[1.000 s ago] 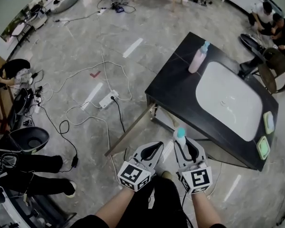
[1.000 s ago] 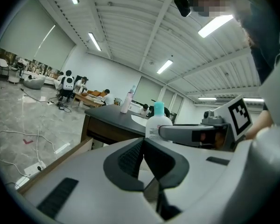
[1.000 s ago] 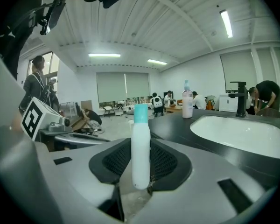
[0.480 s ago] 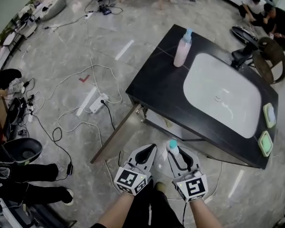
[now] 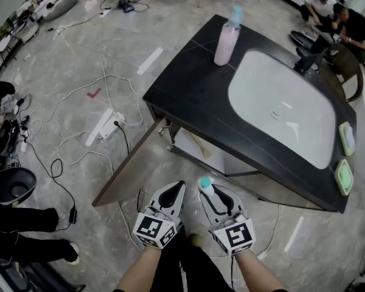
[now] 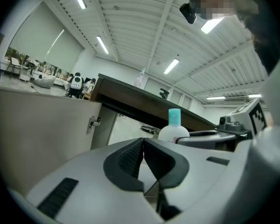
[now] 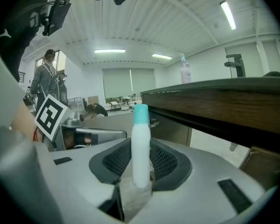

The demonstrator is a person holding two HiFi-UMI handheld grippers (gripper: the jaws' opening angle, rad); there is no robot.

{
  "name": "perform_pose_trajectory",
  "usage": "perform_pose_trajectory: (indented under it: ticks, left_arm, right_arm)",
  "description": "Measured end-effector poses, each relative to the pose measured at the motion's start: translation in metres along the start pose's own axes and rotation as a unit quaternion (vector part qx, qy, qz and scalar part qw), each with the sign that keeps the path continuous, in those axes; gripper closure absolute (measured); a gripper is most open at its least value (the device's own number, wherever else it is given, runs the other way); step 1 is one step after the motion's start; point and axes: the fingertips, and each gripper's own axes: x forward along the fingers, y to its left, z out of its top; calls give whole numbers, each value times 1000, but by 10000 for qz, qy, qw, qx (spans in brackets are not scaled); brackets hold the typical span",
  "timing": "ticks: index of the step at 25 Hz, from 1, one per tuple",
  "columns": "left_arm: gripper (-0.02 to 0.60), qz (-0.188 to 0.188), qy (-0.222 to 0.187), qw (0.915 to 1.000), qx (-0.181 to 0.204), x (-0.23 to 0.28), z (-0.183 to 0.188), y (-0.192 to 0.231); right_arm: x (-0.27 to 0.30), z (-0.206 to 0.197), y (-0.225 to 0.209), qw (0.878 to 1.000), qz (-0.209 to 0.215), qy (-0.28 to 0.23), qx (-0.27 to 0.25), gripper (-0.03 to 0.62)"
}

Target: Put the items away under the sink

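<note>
Below the surface [image 5: 188,96] front edge, beside the open cabinet door [image 5: 128,169]: 1 white teal-capped bottle [image 5: 205,186] pinched upright in right gripper [image 5: 216,193]; left gripper [image 5: 172,194] pressed together, empty. Could knock the cap on that edge going in, or topple on release. Counted: 2 grippers, 2 bottles, 1 of them a pink pump bottle [image 5: 226,38] near the surface's far left corner.

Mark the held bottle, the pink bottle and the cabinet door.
held bottle [image 7: 141,148]: right gripper view, white body.
pink bottle [image 5: 225,44]: head view, body.
cabinet door [image 5: 128,166]: head view, middle of panel.
</note>
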Motion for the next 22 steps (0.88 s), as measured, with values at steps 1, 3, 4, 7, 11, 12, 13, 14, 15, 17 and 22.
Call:
perform_pose_trajectory:
  ticks: [1, 3, 4, 7, 11, 12, 13, 14, 15, 17, 22]
  left_arm:
    - [574, -7, -19, 10000, 14, 3, -6, 3]
    - [574, -21, -67, 10000, 25, 10, -21, 9]
    - [574, -21, -94, 9999, 32, 14, -28, 13]
    - [574, -21, -190, 9998, 97, 25, -48, 28]
    - [574, -108, -328, 9989, 308, 43, -70, 47]
    - [574, -121, -365, 9986, 350, 48, -74, 52]
    - [574, -126, -403, 9984, 380, 53, -79, 58]
    - [574, -130, -439, 9981, 402, 58, -84, 63]
    - [574, -137, -470, 9979, 418, 62, -89, 68]
    - [574, -163, -504, 9977, 423, 70, -99, 76]
    - [574, -288, -483, 9975, 416, 91, -124, 90]
  right_arm:
    - [3, -5, -1, 10000, 13, -38, -10, 468]
    - [10, -17, -6, 9999, 4, -97, -32, 468]
    - [14, -24, -8, 9999, -3, -123, -41, 468]
    - [29, -47, -13, 9997, -2, -238, 3, 468]
    - [50, -82, -20, 9998, 6, -206, -54, 468]
    - [56, -91, -22, 9997, -4, -221, -55, 468]
    - [62, -100, -24, 9997, -16, -243, -57, 468]
    - [68, -108, -26, 9996, -28, -261, -60, 468]
    - [73, -117, -28, 9996, -38, -270, -64, 468]
    - [83, -132, -32, 9996, -47, -280, -80, 468]
    - [96, -164, -43, 9993, -78, -345, -118, 468]
